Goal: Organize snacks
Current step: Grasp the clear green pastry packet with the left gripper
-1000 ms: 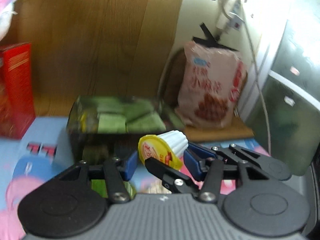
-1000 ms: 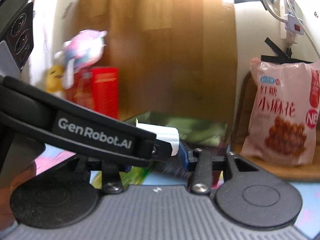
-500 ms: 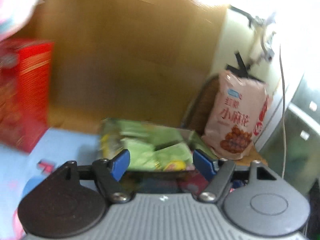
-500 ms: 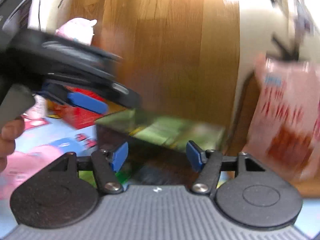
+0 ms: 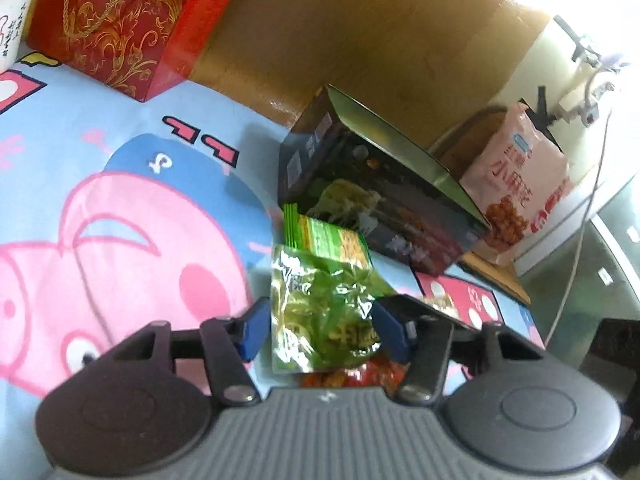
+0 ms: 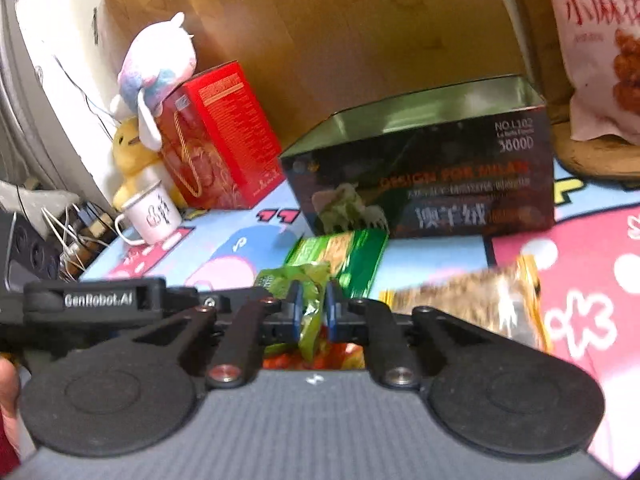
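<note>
A crinkled green snack packet [image 6: 310,280] stands on edge over the blue cartoon cloth [image 5: 120,208], and my right gripper [image 6: 314,312] is shut on it. In the left wrist view the same packet [image 5: 320,312] lies between the blue pads of my left gripper [image 5: 322,330]. Those jaws are closing, with a small gap still showing at the left pad. One right gripper finger [image 5: 432,312] reaches in from the right. A flat green biscuit packet [image 5: 332,240] lies just beyond, in front of the dark open box [image 6: 440,184].
A red packet [image 5: 352,376] lies under the green one and a brown-orange packet [image 6: 472,300] to its right. A red gift box [image 6: 216,140], a white mug [image 6: 152,212] and plush toys [image 6: 156,64] stand at back left. A pink snack bag [image 5: 520,184] leans at back right.
Both grippers have come down from the box to the packets on the cloth. The yellow-lidded cup my left gripper held is gone from view. My right gripper has shut on the green packet.
</note>
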Tool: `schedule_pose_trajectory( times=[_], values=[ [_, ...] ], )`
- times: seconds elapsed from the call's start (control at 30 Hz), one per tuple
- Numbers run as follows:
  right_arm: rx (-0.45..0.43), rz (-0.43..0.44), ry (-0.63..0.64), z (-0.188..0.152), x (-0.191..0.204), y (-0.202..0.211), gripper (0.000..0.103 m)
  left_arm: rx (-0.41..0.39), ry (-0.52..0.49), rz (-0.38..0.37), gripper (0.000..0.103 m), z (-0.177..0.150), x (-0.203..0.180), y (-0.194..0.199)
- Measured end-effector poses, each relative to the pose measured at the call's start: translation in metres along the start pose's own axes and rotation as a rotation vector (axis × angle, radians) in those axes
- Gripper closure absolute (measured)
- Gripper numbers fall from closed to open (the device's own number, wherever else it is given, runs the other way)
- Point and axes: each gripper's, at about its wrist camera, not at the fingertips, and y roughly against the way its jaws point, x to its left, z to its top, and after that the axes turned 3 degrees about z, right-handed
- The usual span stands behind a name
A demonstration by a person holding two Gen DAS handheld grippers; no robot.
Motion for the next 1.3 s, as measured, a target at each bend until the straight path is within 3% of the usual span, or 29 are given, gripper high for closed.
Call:
schedule_pose_trajectory(
  times=[0.13, 0.23, 0.3, 0.43, 0.5, 0.67, 0.97, 1.3],
  values=[
    [-0.014, 0.041, -0.026, -0.021, 0.01, 0.019, 0.088, -0.015, -0.029, -0.056, 0.048, -0.021, 0.007, 0.017],
    [-0.02, 0.029, 0.014, -0.039, 0.02, 0.031, 0.088, -0.049, -0.101, -0.057, 0.047, -0.033, 0.004, 0.024],
    [-0.029, 0.01, 0.022, -0.05, 0.022, 0.035, 0.084, -0.048, -0.128, -0.06, 0.041, -0.033, 0.0, 0.024],
    [-0.067, 0.009, 0.083, -0.054, 0.031, 0.039, 0.081, -0.041, -0.128, -0.082, 0.04, -0.034, 0.001, 0.024],
    [-0.05, -0.031, 0.126, -0.055, 0.039, 0.03, 0.073, -0.038, -0.124, -0.092, 0.04, -0.033, 0.003, 0.025],
    [0.01, -0.043, 0.17, -0.056, 0.045, 0.018, 0.073, -0.029, -0.116, -0.107, 0.04, -0.034, 0.005, 0.026],
    [0.017, -0.016, 0.154, -0.055, 0.042, 0.018, 0.076, -0.033, -0.139, -0.083, 0.039, -0.037, 0.001, 0.03],
    [0.018, -0.004, 0.151, -0.055, 0.041, 0.019, 0.076, -0.03, -0.117, -0.118, 0.034, -0.036, 0.004, 0.029]
  ],
)
